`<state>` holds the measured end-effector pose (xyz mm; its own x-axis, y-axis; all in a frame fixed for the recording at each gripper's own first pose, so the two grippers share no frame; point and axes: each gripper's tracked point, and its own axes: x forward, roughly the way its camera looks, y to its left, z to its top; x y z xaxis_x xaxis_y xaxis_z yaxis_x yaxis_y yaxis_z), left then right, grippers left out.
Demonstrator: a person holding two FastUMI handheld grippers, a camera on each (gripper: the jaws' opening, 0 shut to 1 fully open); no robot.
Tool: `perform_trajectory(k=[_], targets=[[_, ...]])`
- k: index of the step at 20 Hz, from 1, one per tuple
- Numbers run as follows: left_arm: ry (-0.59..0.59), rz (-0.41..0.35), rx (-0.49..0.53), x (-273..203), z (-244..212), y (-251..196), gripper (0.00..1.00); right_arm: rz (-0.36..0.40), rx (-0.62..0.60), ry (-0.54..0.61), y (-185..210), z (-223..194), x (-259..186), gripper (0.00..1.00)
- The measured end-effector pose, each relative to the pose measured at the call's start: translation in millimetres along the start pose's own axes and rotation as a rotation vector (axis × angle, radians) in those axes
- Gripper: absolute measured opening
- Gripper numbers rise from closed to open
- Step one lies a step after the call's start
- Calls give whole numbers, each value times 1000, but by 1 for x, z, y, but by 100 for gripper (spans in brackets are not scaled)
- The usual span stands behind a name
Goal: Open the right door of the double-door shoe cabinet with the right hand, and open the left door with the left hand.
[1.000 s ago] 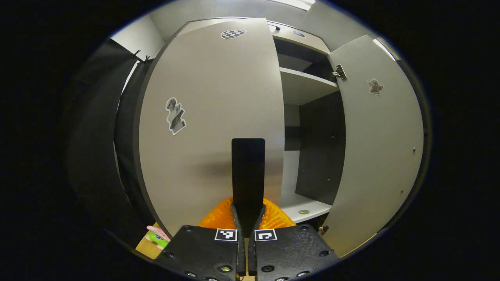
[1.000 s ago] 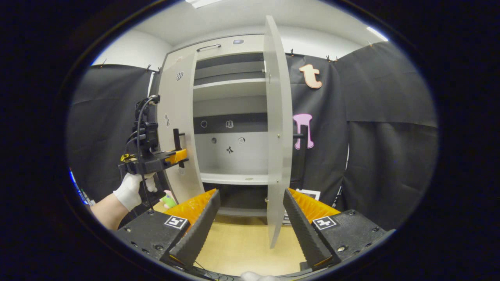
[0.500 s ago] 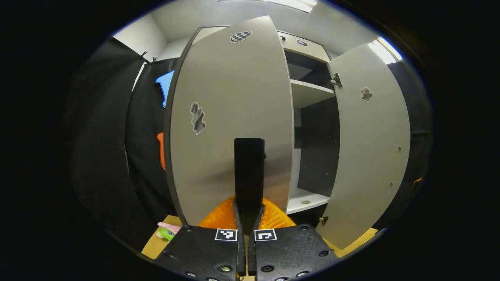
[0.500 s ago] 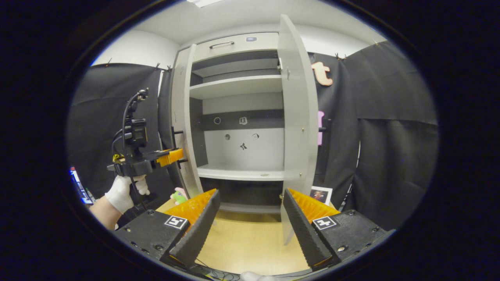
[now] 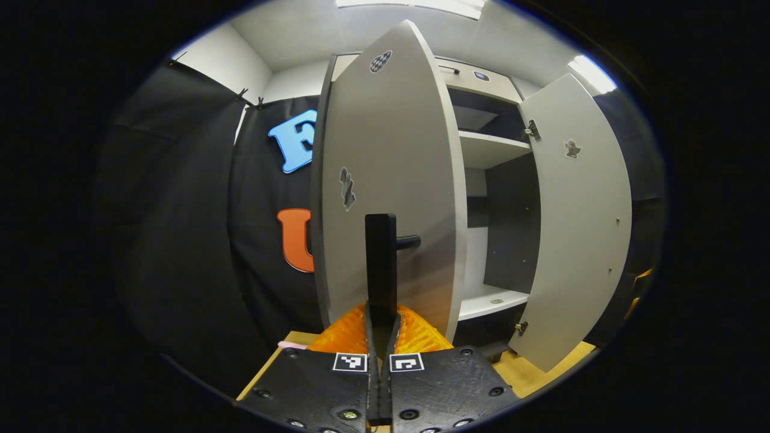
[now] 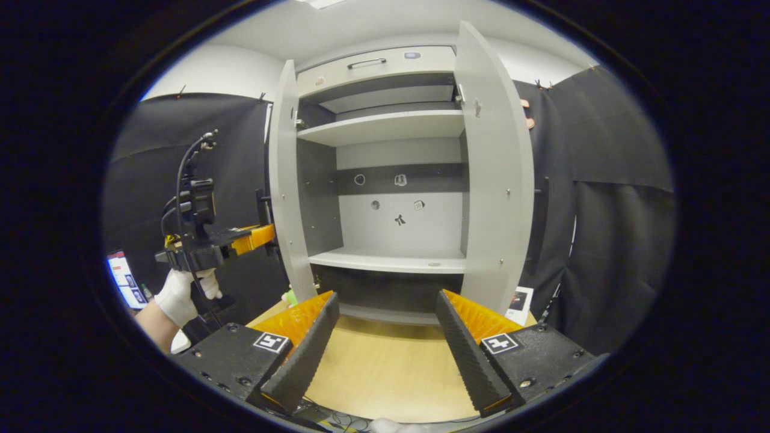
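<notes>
The shoe cabinet (image 6: 391,180) stands with both grey doors swung out. In the left gripper view the left door (image 5: 391,150) is nearly edge-on, and my left gripper (image 5: 381,313) is shut on its black bar handle (image 5: 381,252). The right door (image 5: 577,228) hangs wide open beyond it. In the right gripper view a gloved hand (image 6: 180,288) holds the left gripper (image 6: 267,231) against the outer face of the left door (image 6: 284,180). My right gripper (image 6: 385,337) is open, low in front of the cabinet, apart from the right door (image 6: 496,180), holding nothing.
Inside are a lower shelf (image 6: 391,261), an upper shelf (image 6: 385,126) and a stickered back panel. A drawer (image 6: 373,63) tops the cabinet. A wooden floor (image 6: 385,373) lies before it. A small toy (image 5: 289,345) and a picture card (image 6: 518,299) sit near the base.
The left door has swung farther open with my left gripper on its handle. The right door has turned farther outward; my right gripper stays open, off it.
</notes>
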<state>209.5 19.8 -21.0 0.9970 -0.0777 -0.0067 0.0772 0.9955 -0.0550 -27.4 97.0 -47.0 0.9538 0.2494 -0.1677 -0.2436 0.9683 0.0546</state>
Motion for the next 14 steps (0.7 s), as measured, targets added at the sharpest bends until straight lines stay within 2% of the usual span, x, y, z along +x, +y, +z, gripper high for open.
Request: perform_trajectory(k=[3,10,14], targets=[[4,21,10,-3,-1,11,0,20,-10,-6,7,3,-2,100],[-6,3,-19,-4,-1,19,0,47,-12,-5,13,2,-4,100],[-11,34,-24,-6,-2,34,0,56,-16,0,16,-1,-3,100]])
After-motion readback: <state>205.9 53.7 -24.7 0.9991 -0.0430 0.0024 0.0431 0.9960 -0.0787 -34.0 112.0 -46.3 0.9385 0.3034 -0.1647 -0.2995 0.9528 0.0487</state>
